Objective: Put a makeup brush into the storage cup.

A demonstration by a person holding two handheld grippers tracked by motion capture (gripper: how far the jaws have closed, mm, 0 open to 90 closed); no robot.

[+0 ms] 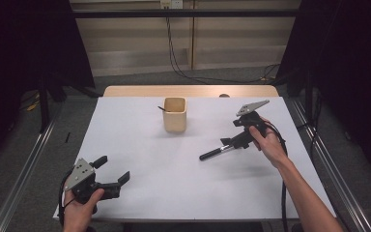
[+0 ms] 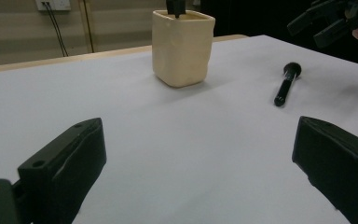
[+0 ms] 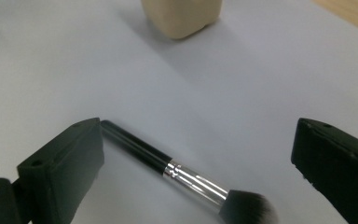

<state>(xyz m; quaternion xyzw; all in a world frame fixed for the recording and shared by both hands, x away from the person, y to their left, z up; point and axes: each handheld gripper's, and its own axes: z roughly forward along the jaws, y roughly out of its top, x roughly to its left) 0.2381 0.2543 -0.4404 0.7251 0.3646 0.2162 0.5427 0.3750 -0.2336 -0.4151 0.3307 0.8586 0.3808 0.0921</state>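
Right gripper (image 3: 198, 172): jaws wide apart, straddling a makeup brush (image 3: 177, 172) that lay flat on the table (image 1: 140, 179), not yet grasped. Left gripper (image 1: 110, 175): open, idle near the front edge. Cream cup (image 1: 175, 115): upright, already holding one dark item; brush judged still outstanding.

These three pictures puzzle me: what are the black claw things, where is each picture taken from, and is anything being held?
A person holds a hand-operated clamp in each hand. The high view looks down on a white table: the left gripper is near the front edge, the right gripper is over a black makeup brush. The other two pictures come from small cameras riding on each clamp, so its own two black jaws frame the bottom. The right gripper view shows the brush lying between wide-open jaws, not gripped. Behind stands a cream cup with something dark sticking out. Neither clamp holds anything.
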